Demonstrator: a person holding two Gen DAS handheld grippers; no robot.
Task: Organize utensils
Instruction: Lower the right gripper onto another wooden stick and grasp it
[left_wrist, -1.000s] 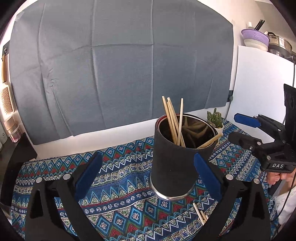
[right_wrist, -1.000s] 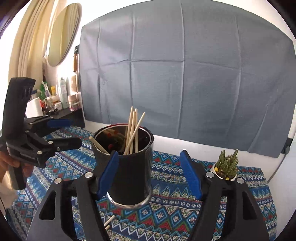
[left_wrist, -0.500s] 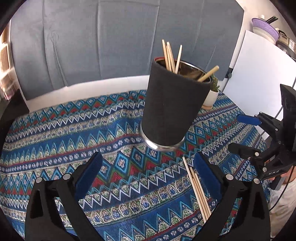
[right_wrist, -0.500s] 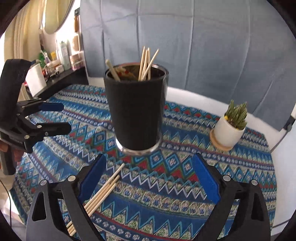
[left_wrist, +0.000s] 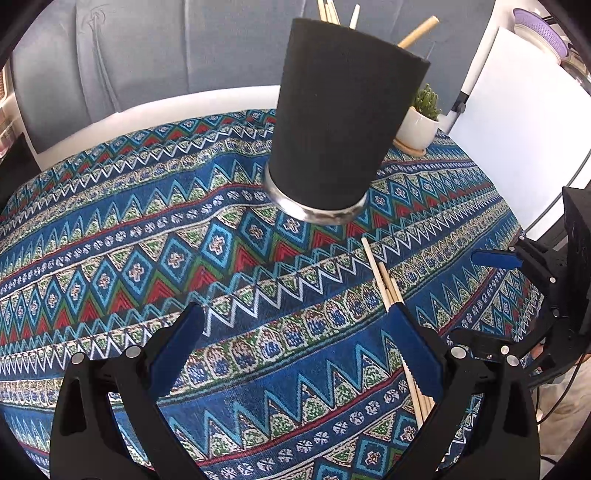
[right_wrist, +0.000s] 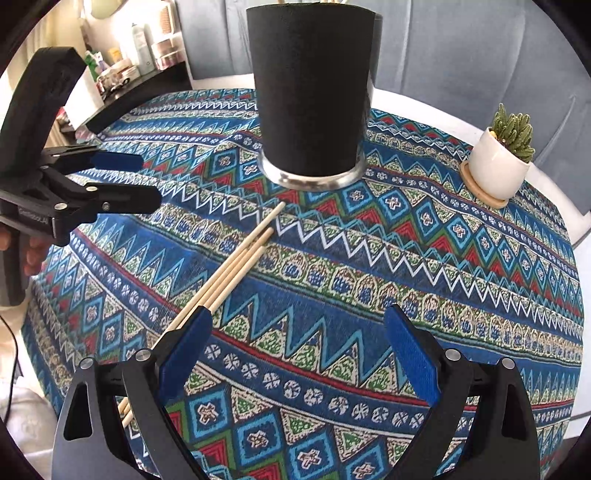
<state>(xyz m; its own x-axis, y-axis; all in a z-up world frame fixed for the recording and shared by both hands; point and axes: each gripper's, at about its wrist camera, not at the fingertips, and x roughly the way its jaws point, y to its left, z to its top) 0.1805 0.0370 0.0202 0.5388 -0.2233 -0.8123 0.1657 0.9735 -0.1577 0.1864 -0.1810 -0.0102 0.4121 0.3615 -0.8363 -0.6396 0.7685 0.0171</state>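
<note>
Both our wrist views have tipped downward since a second ago; where the grey backdrop filled the upper frame, the patterned tablecloth (right_wrist: 424, 266) now fills nearly everything, and the black utensil holder (right_wrist: 310, 92) has slid up to twelve o'clock in both views, its rim and the sticks in it cut off at the top edge; we read this as a shift from the holder to what lies loose on the cloth.

The loose chopsticks (right_wrist: 236, 273), a bundle barely seen at the bottom edge before, now lie in plain view below the holder; in the right view they run from the centre toward seven o'clock, passing under that gripper's left finger; in the left view they sit at four o'clock.

Our right gripper (right_wrist: 297, 345) has just been opening; its jaws stand spread with only cloth between them; our left gripper (left_wrist: 301, 341) is likewise spread and empty.

The small cactus pot (right_wrist: 496, 170) stands at two o'clock, well apart from the sticks.
</note>
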